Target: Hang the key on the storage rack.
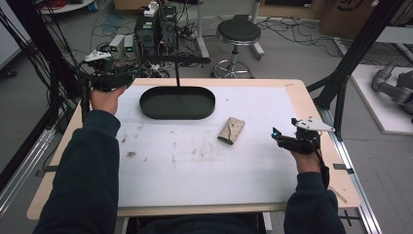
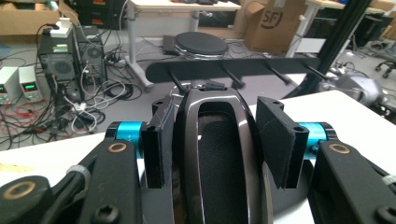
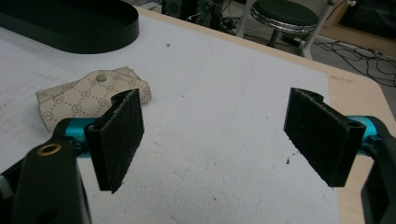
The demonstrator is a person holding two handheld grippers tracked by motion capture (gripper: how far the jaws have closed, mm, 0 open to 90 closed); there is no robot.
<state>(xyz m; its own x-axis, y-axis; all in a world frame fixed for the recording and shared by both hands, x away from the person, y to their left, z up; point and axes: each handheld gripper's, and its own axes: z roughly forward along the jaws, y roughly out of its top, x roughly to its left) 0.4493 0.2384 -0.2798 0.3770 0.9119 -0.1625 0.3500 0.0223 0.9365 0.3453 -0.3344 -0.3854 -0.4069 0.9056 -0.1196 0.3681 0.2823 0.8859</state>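
**Black tray clamped at left, patterned pouch lying free at right**

Black foam pads of the left gripper (image 2: pixel 219 140) sit either side of the glossy near rim of the tray (image 1: pixel 177 103); one pad presses the rim's outer wall, while the other stands a little off it, so the jaws are narrowed around the rim, though a full clamp cannot be confirmed. In the high view this gripper (image 1: pixel 113 78) is at the table's far left corner, at the tray's left end.

The right gripper (image 3: pixel 212 135) has its jaws wide apart, holding nothing, above bare white foam board (image 3: pixel 224 154). The pouch (image 3: pixel 88 100), beige with a repeating monogram print and a round snap, lies just beyond its left pad, not touching.

A cardboard box (image 2: pixel 271 23) behind the table bears the letters "SF". In the high view the pouch (image 1: pixel 231 130) lies between tray and right gripper (image 1: pixel 287 139).
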